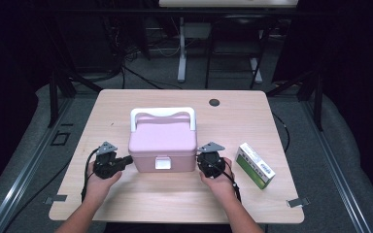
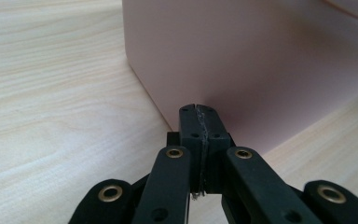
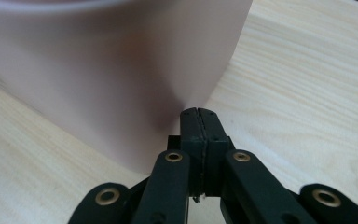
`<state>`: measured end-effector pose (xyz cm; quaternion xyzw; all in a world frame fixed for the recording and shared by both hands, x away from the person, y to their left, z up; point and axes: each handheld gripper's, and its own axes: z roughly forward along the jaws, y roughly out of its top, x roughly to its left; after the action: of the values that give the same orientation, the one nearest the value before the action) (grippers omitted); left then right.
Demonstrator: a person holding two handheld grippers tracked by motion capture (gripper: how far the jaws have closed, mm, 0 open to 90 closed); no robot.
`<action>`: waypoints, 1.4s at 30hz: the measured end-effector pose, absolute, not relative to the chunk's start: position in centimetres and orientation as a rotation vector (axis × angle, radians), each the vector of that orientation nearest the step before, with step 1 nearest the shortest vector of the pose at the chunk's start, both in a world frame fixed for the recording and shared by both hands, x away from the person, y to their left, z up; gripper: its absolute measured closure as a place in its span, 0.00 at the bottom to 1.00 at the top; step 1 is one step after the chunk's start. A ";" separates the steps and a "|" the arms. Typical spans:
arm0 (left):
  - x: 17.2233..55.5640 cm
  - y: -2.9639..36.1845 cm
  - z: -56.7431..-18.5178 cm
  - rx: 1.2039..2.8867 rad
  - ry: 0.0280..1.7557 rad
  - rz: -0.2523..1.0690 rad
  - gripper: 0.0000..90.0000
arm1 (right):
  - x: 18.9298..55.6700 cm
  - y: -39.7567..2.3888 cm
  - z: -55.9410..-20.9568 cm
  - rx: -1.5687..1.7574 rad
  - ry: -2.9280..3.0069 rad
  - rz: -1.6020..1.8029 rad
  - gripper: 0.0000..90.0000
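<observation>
Dark room beyond, grey floor, black frame posts and cables at 12 o'clock; a pale wooden table [image 1: 141,199] takes the middle of the high view, with a small dark round hole [image 1: 214,102] in its top toward 1 o'clock. Working left to right: the left hand [image 1: 98,182] comes in from 7 o'clock holding the left gripper [image 1: 126,160], its tips aimed toward 3 o'clock at the left wall of the pink box [image 1: 162,143]. In the left gripper view the two black jaws are pressed flat together with nothing between them, tips right at the box's near lower corner; whether they actually touch it, cannot tell. Pink box sits at table centre, lid down, white handle [image 1: 162,115] lying toward 12 o'clock, white latch [image 1: 163,163] on the face toward 6 o'clock. Right gripper [image 1: 200,160] sits just beside the box's right wall, held by the right hand [image 1: 221,180] entering from 5 o'clock; the right gripper view shows its jaws likewise pressed together, empty, tips close against the pink wall. Green-and-white carton [image 1: 255,165] lies flat at 3 o'clock, apart from the right hand.
</observation>
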<state>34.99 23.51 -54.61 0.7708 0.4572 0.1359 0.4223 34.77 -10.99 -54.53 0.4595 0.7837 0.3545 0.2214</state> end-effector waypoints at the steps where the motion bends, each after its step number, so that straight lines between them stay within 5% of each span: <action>1: 34.8 23.5 -54.5 1.942 1.139 0.335 1.00 | 34.6 -11.1 -54.5 1.269 2.168 0.978 1.00; 42: 28.9 22.4 -54.4 2.011 1.034 0.270 1.00 | 27.6 -13.7 -54.2 1.251 2.255 0.998 1.00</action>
<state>28.86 22.36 -54.38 0.8019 0.4123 0.1076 0.4189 27.59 -13.69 -54.17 0.4445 0.8011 0.3546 0.1869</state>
